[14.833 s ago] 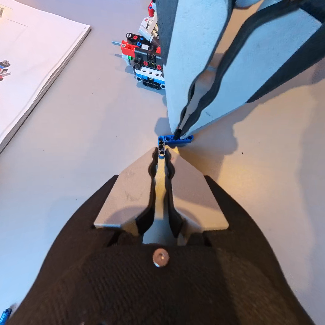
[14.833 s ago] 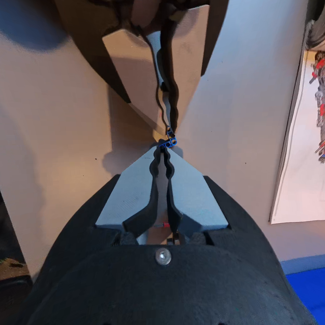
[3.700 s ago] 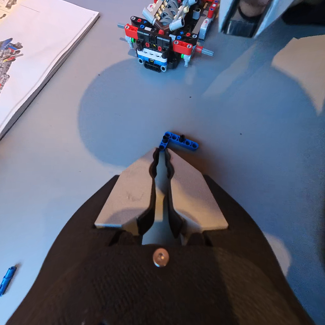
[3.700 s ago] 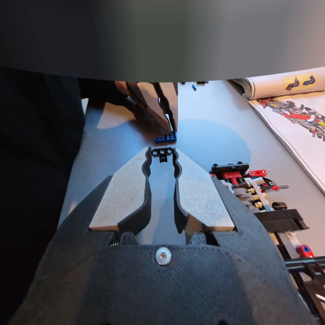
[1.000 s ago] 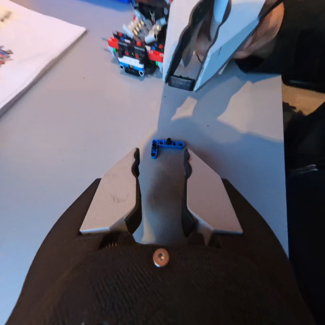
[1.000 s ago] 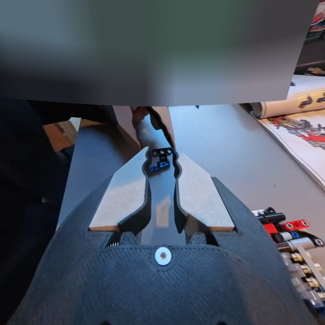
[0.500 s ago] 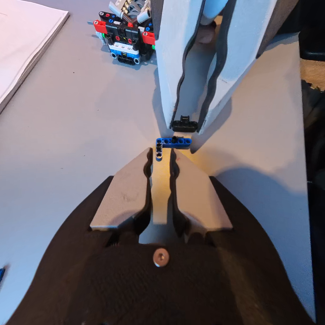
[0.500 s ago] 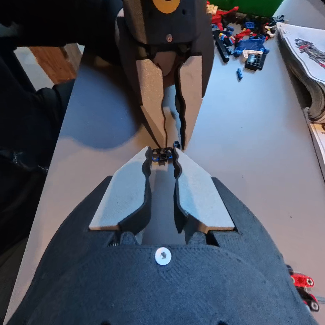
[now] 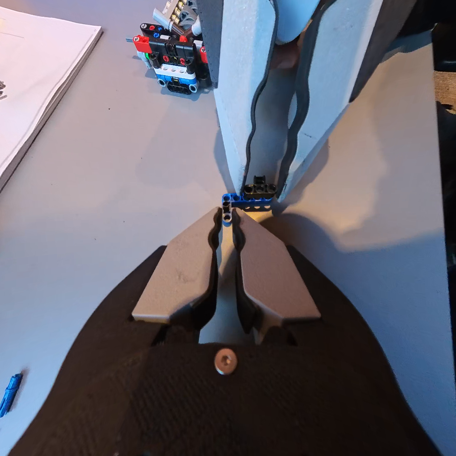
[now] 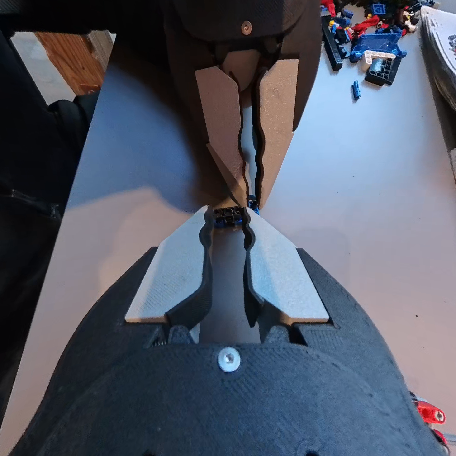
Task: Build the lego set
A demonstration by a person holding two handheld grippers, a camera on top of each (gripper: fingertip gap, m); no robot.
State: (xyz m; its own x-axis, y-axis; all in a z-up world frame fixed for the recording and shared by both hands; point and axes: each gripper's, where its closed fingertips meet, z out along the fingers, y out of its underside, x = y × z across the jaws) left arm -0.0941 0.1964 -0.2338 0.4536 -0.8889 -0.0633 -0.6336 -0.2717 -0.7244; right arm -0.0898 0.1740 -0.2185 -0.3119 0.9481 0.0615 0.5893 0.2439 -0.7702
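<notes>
A blue L-shaped beam (image 9: 251, 202) lies on the grey table (image 9: 123, 172). My left gripper (image 9: 227, 214) is shut on its short leg, which has a grey pin in it. My right gripper (image 9: 261, 195) comes down from the far side, shut on a small black connector (image 9: 260, 189). The connector rests against the top of the beam's long arm. In the right wrist view, my right gripper (image 10: 228, 214) holds the black connector (image 10: 227, 214). The blue beam (image 10: 255, 211) shows just behind and under it. The left gripper (image 10: 252, 201) points down at it from the far side.
A partly built model (image 9: 175, 56) stands at the back, next to an open instruction booklet (image 9: 37, 86). A blue pin (image 9: 9, 394) lies near left. A pile of loose parts (image 10: 370, 37) lies beyond the left gripper. The table's edge (image 9: 435, 222) runs close on the right. The tips of both grippers are at nearly the same place.
My left gripper has closed from wide open onto the beam's short leg. My right gripper has brought the black connector down onto the beam's long arm.
</notes>
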